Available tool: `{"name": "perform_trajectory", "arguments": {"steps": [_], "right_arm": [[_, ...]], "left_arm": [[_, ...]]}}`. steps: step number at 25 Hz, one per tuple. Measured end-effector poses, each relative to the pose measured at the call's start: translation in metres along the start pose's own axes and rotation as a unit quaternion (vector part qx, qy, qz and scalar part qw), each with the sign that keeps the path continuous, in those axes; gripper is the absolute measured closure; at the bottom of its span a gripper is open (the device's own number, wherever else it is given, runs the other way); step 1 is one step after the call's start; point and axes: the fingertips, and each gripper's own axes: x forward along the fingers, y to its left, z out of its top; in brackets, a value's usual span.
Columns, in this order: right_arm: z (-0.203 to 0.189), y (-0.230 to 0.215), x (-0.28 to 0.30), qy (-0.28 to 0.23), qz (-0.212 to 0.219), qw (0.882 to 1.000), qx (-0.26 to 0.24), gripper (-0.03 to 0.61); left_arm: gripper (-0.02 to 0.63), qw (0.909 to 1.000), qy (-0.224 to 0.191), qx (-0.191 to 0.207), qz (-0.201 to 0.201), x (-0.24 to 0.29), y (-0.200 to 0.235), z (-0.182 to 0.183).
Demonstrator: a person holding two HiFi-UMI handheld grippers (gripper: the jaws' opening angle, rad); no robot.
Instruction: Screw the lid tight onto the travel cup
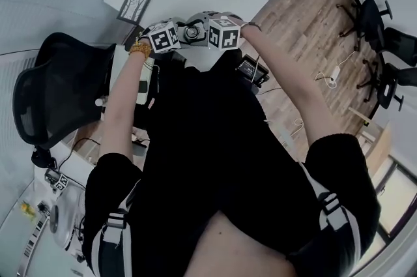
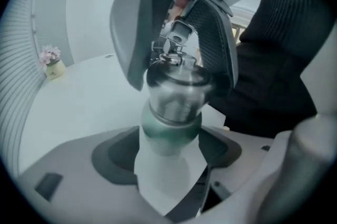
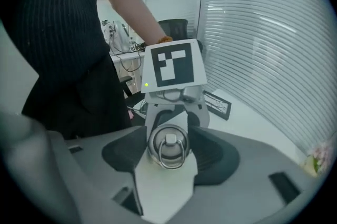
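Travel cup: the travel cup (image 2: 169, 123) sits between the two grippers, out in front of the person and over the white counter (image 2: 79, 101). A green band runs around it below the steel top. No view shows whether its base rests on the counter.
Lid: the lid (image 3: 167, 146) is on the cup's top, steel-coloured, with a metal ring (image 3: 169, 158) lying over its centre. It faces straight into the right gripper view.
Left gripper: the left gripper (image 2: 168, 150) has its fingers (image 2: 118, 157) spread wide around the cup's body. The dark pads meet the green band on both sides, so it has hold of the cup.
Right gripper: the right gripper (image 3: 167, 153) comes at the cup from the opposite end. Its fingers (image 3: 216, 152) stand fairly wide and close on the lid, with a pad against each side of the rim.
Grippers together: in the head view the two marker cubes sit side by side, close together, at the far end of the person's outstretched arms.
Marker cube: the left gripper's cube (image 3: 172, 66) shows just beyond the lid in the right gripper view.
Person: a black top (image 1: 215, 152) fills the middle of the head view.
Flower pot: a small pot of pink flowers (image 2: 51, 62) stands on the counter, well apart from the cup.
Picture frame: a framed picture (image 1: 133, 6) stands on the counter beyond the grippers.
Chair: a black office chair (image 1: 55, 90) stands at the person's left.
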Motion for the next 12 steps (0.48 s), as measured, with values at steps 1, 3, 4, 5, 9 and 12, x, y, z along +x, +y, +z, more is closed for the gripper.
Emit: {"name": "perform_trajectory", "arguments": {"steps": [1, 3, 4, 5, 9, 12], "right_arm": [[0.000, 0.001, 0.000, -0.007, -0.013, 1.000, 0.020, 0.292], [0.004, -0.003, -0.004, -0.042, -0.063, 0.993, 0.089, 0.250], [0.005, -0.008, -0.007, -0.061, -0.100, 0.985, 0.130, 0.250], [0.003, -0.012, -0.009, -0.073, -0.140, 0.973, 0.168, 0.250], [-0.010, -0.018, -0.006, -0.063, -0.239, 0.935, 0.256, 0.280], [-0.014, -0.019, -0.004, -0.070, -0.234, 0.932, 0.267, 0.314]], "left_arm": [[0.250, 0.9994, -0.015, -0.023, 0.022, -0.002, 0.001, -0.001], [0.235, 0.9921, -0.057, -0.082, 0.076, -0.007, 0.003, -0.002], [0.235, 0.9856, -0.077, -0.109, 0.104, -0.009, 0.003, -0.003], [0.235, 0.9781, -0.093, -0.133, 0.130, -0.010, 0.004, -0.004], [0.238, 0.9477, -0.140, -0.211, 0.194, -0.008, 0.003, 0.002], [0.276, 0.9394, -0.148, -0.234, 0.202, -0.004, 0.000, 0.004]]}}
